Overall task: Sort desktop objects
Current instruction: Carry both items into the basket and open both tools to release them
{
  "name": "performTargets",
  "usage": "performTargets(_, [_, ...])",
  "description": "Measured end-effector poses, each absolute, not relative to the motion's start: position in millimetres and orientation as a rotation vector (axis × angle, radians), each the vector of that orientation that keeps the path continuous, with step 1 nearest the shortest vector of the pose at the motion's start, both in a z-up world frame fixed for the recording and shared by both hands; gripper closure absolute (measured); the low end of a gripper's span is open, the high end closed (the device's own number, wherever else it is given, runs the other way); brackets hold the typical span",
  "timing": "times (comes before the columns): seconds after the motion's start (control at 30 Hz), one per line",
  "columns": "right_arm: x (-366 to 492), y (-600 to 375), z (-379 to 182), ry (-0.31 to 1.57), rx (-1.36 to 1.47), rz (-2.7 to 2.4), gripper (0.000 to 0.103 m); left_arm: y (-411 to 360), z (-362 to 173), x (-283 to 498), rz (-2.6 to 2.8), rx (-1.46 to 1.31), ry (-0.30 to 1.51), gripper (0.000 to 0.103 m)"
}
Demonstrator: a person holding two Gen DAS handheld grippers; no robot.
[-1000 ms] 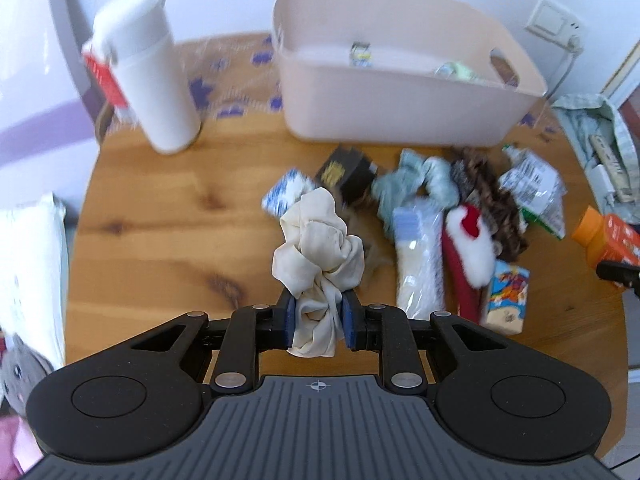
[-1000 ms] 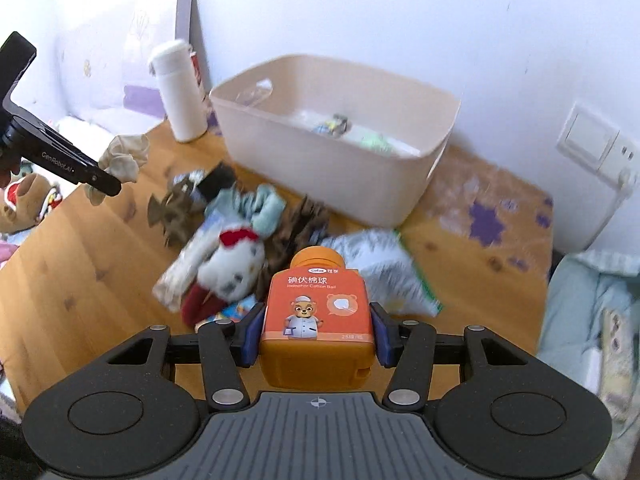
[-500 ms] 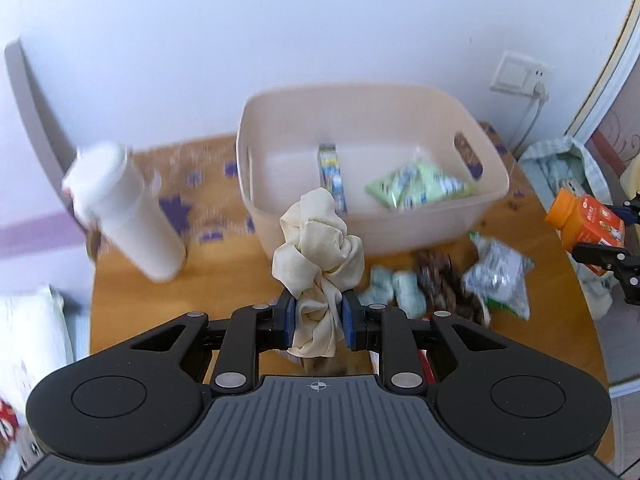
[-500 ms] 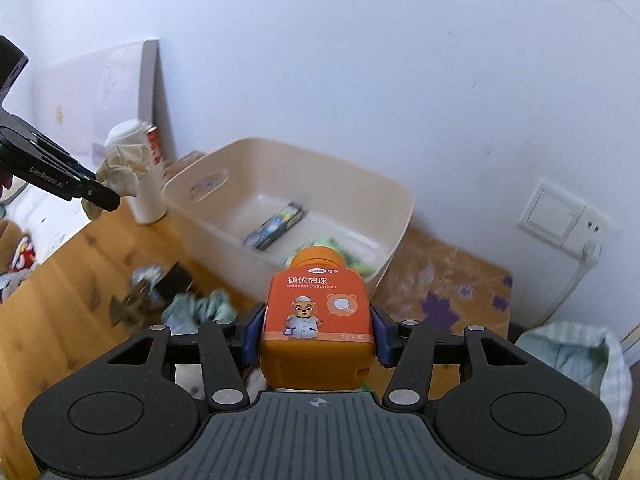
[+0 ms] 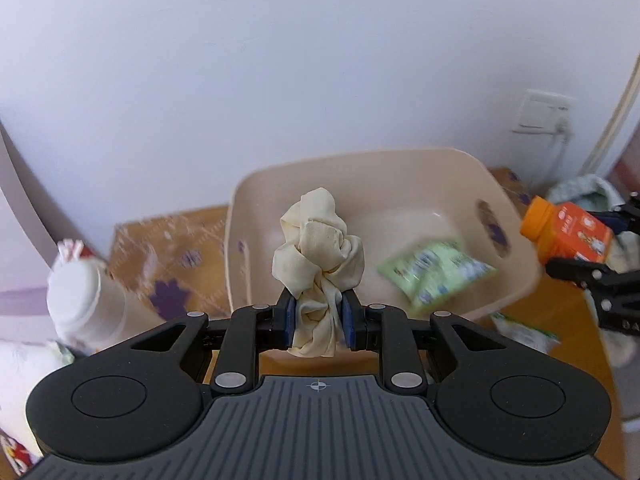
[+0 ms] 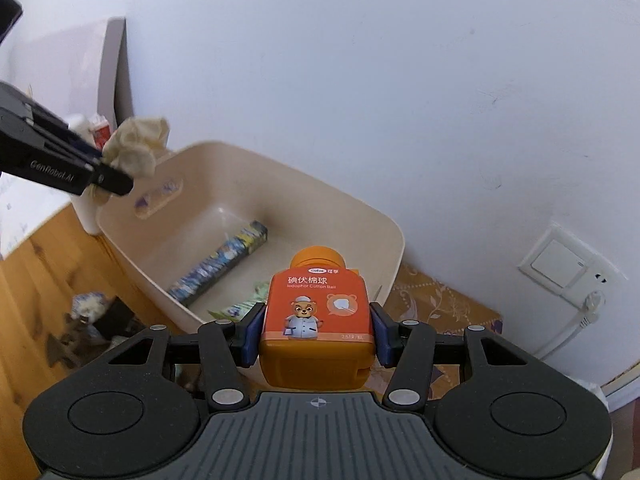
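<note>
Scrunchie [image 5: 318, 254] was clamped in my left gripper [image 5: 318, 314], hanging over the near wall of the bin [image 5: 516, 216], bin cavity straight ahead and below. Bottle [image 6: 318, 312] was pinched upright in my right gripper [image 6: 316, 338], at the bin's right end, cap pointing ahead. Left looked better centred for a drop. Green packet [image 5: 436, 274] and a long pack [image 6: 218, 264] lay inside.

Black tongs [image 5: 319, 315], blue pads [image 5: 289, 318], apparently silver screws.
</note>
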State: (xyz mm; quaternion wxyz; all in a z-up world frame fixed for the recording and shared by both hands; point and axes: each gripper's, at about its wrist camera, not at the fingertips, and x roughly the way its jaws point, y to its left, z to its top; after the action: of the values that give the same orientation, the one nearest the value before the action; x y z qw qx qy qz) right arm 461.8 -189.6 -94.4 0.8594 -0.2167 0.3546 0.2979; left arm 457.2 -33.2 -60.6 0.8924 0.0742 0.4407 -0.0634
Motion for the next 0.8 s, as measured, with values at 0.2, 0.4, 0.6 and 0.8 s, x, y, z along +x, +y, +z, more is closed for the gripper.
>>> performTargets(0.2, [486,-179,-117,0.803,-0.469,0.584,0.053,-45,-88,487,-0.095,0.189,0.930,0.080])
performTargets(0.4, [500,-169,-133,0.833,-0.449,0.576,0.053,-44,-114,506,-0.087,0.111,1.026,0.080])
performTargets(0.6, [503,-150,-145,0.860,-0.470,0.595,0.053,-49,-138,514,-0.087,0.137,1.068,0.080])
performTargets(0.8, [499,-144,-156,0.882,-0.513,0.610,0.053,-54,-153,515,-0.096,0.143,1.108,0.078])
